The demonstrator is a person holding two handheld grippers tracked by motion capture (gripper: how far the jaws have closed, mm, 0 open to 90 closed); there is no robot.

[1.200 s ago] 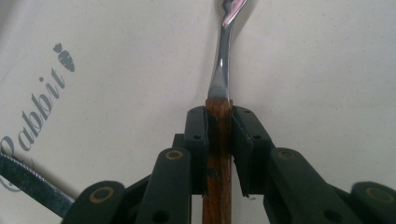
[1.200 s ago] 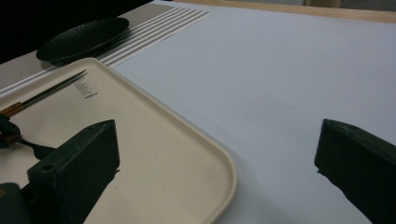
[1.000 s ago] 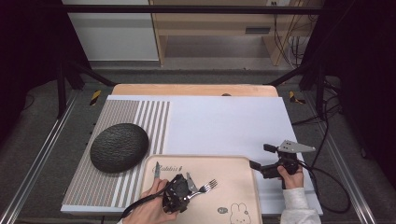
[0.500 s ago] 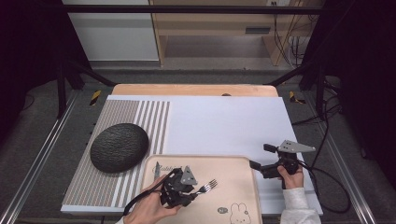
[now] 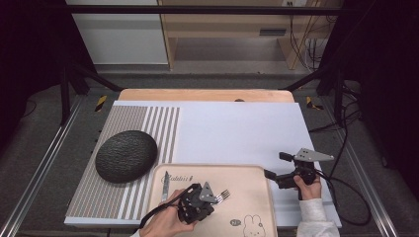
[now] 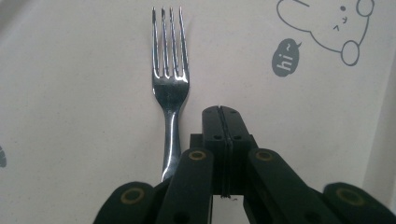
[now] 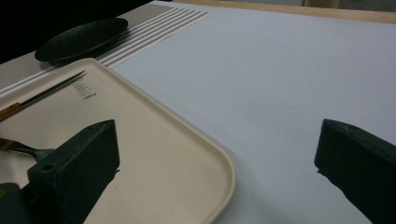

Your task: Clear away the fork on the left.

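Note:
A silver fork (image 5: 224, 194) lies on the beige tray (image 5: 247, 177), tines pointing right. My left gripper (image 5: 200, 198) is low over the tray with its jaws shut. In the left gripper view the fork (image 6: 170, 88) lies just left of the pressed-together jaws, not between them, and its handle runs under the linkage of my left gripper (image 6: 223, 122). A knife (image 5: 165, 184) rests at the tray's left side. My right gripper (image 5: 275, 165) is open over the white mat just right of the tray, with nothing between its fingers (image 7: 84, 158).
A black textured plate (image 5: 126, 155) sits on the striped mat (image 5: 123, 118) left of the tray. The white mat (image 5: 237, 128) stretches behind the tray. The tray's rounded corner (image 7: 224, 172) is near my right gripper. A rabbit drawing (image 5: 253, 222) marks the tray's front.
My left gripper has shifted slightly right over the tray and turned a little. The fork has barely moved. The right gripper has stayed in place.

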